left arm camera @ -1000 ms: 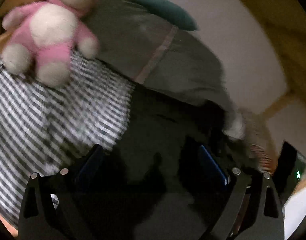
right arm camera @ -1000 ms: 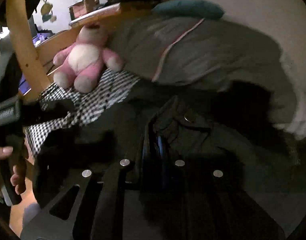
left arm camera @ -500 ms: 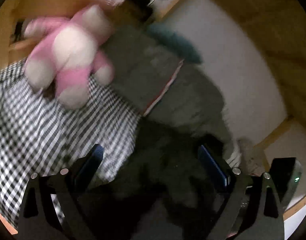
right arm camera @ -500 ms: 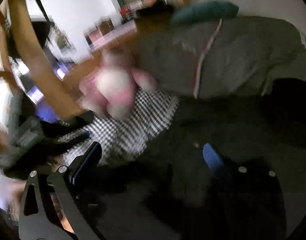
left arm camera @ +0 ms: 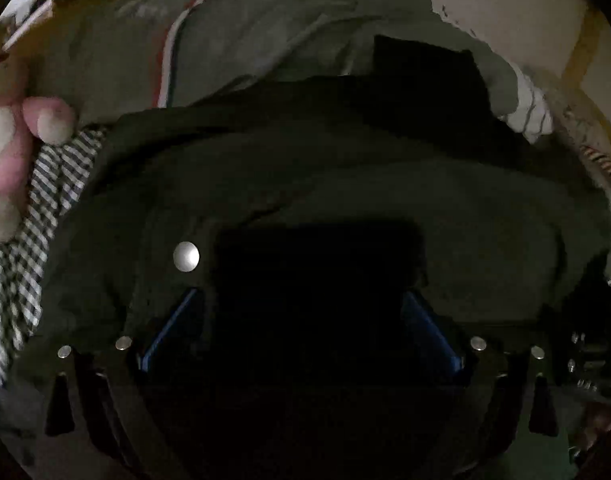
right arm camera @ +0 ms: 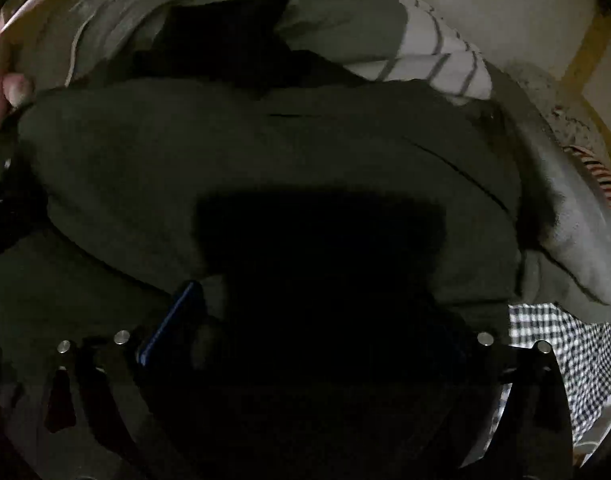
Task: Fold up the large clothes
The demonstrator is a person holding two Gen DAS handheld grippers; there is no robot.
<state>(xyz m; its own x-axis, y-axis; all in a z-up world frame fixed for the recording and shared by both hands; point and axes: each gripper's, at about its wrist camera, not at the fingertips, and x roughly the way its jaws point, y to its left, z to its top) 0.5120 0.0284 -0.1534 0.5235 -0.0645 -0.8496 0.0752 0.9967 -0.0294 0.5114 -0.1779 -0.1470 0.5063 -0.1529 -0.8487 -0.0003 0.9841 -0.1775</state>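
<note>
**Both grippers low over the jacket**

Your left gripper (left arm camera: 297,320) and right gripper (right arm camera: 305,316) hung with jaws spread just above the dark jacket (left arm camera: 325,168), which lay on the checked bedsheet (left arm camera: 21,248), apparently so you could pick the next fold edge.

A dark olive jacket (left arm camera: 345,184) with a silver snap button (left arm camera: 186,256) lies rumpled and spread across the bed.
</note>
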